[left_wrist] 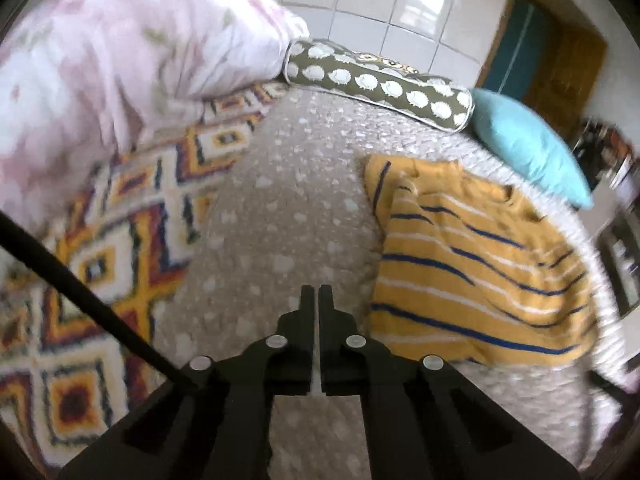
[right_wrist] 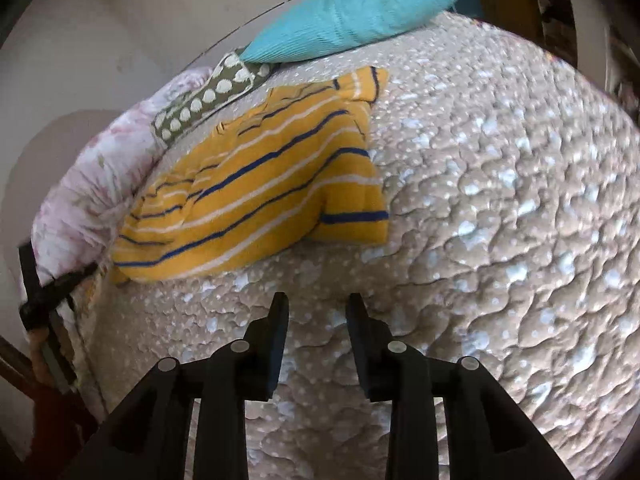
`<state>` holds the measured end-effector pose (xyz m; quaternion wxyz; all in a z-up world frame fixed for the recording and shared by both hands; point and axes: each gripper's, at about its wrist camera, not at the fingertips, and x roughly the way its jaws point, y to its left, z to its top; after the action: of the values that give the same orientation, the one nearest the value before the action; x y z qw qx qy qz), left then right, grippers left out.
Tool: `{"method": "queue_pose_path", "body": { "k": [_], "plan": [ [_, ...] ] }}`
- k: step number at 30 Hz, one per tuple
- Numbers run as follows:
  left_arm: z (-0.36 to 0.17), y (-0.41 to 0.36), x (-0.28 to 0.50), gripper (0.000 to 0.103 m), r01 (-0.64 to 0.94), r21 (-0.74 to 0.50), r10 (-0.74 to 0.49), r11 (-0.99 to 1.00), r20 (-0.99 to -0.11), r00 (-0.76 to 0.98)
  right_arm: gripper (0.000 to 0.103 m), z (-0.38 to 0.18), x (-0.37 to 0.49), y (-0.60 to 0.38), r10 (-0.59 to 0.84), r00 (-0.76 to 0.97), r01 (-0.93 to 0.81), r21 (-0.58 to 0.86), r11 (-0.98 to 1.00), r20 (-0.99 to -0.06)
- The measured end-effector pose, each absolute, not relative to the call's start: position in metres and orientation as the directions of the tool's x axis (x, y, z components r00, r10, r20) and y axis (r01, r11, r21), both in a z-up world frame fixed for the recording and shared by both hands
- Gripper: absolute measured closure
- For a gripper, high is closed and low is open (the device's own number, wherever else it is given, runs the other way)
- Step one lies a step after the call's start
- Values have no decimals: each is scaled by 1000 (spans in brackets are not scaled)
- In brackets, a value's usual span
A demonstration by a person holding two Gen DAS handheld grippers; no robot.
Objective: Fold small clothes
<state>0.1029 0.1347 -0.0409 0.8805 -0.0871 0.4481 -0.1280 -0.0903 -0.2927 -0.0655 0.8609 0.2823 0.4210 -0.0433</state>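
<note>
Nearest to us in the left wrist view, our left gripper [left_wrist: 319, 292] hangs over the quilted bed cover [left_wrist: 288, 216] with its jaws pressed together and nothing between them. Our right gripper [right_wrist: 317, 304], in its own view, has its jaws parted with only bare quilt showing in the gap — neither gripper touches any cloth.

We count one garment: a small yellow shirt [right_wrist: 256, 184] with blue and white stripes, lying rumpled and partly doubled over on the bed, toward its head end and near the pillows. One short sleeve sticks out toward the middle of the bed.

Along the head edge we count two cushions — one olive bolster with white spots [left_wrist: 380, 84] and one turquoise pillow [right_wrist: 348, 16], its corner resting on the bolster's end. One pink floral duvet [left_wrist: 120, 64] is bunched at the corner past the bolster, and one patterned blanket [left_wrist: 120, 248] with orange and dark diamonds lies along the bed's side beneath it.
</note>
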Motion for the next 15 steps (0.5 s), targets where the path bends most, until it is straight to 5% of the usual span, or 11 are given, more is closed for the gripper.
{"method": "queue_pose_path", "body": {
  "k": [2, 4, 5, 6, 15],
  "plan": [
    [-43, 140, 99, 99, 148, -322, -350, 935, -768, 537, 59, -66, -93, -297, 188, 663, 304, 489, 817, -725],
    [-48, 134, 96, 71, 165, -390, -417, 906, -758, 500, 49, -65, -92, -299, 205, 683, 295, 521, 801, -701],
    [-51, 129, 95, 32, 169, -421, -447, 891, -749, 490, 45, -66, -91, -300, 212, 689, 294, 535, 792, -693],
    [-55, 125, 95, 12, 167, -454, -473, 875, -732, 490, 40, -66, -88, -302, 218, 695, 297, 551, 780, -685],
    [-96, 71, 144, 6, 162, -603, -612, 781, -688, 391, 29, -74, -47, -315, 220, 752, 320, 636, 702, -622]
  ]
}}
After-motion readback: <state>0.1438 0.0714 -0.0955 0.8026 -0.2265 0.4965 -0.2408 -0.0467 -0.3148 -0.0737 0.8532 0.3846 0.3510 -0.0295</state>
